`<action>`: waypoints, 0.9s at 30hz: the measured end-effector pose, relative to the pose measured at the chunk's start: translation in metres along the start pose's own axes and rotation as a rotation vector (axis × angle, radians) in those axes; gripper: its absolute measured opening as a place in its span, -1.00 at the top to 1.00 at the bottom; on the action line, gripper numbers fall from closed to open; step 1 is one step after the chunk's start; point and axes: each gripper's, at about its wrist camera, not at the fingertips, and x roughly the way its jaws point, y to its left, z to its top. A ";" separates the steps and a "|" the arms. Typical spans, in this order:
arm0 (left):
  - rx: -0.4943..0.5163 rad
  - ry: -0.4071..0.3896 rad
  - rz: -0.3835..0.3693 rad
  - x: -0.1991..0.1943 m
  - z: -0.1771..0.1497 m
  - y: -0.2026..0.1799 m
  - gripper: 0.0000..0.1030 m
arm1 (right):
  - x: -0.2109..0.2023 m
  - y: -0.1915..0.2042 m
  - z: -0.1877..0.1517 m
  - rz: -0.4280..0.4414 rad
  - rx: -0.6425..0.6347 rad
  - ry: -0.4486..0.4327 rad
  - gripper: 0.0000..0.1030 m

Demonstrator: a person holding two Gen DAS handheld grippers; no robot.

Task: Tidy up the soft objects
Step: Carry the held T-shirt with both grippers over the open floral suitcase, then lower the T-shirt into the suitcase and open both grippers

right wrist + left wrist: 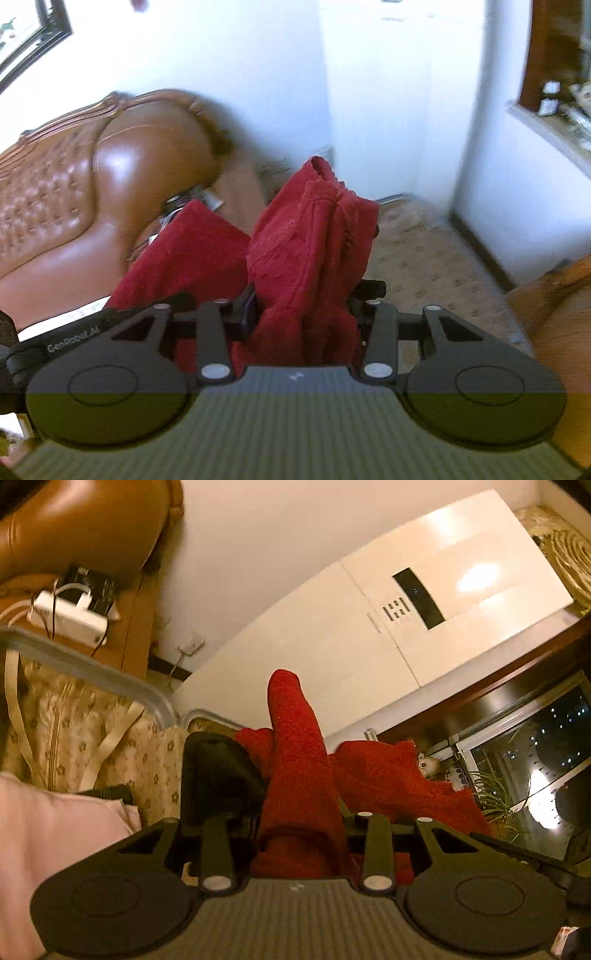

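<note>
A red fuzzy cloth (295, 760) is held up in the air between both grippers. My left gripper (299, 812) is shut on one bunched corner of it, which sticks up past the fingers, and the rest (391, 779) spreads off to the right. In the right wrist view my right gripper (303, 299) is shut on another bunched corner of the red cloth (310, 236), with a flat stretch (184, 254) hanging off to the left. The cloth hides the fingertips of both grippers.
A brown leather sofa (110, 177) stands left of the cloth, also seen as the sofa arm (85, 520). A floral fabric bag (74, 731) and a pink cushion (48, 849) lie at the left. A white standing unit (369, 627), a white power strip (66, 616) and patterned floor (424, 258) lie beyond.
</note>
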 end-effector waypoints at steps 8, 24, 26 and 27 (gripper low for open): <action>-0.024 0.079 0.109 0.017 -0.020 0.141 0.25 | 0.094 0.009 -0.051 0.076 -0.001 0.105 0.03; 0.029 0.119 0.331 -0.027 -0.051 0.169 0.24 | 0.181 0.014 -0.126 0.372 0.005 0.224 0.06; 0.002 0.149 0.363 -0.022 -0.048 0.175 0.02 | 0.189 0.013 -0.133 0.357 0.021 0.252 0.06; -0.005 0.151 0.366 -0.021 -0.046 0.176 -0.12 | 0.193 0.012 -0.136 0.342 0.035 0.255 0.03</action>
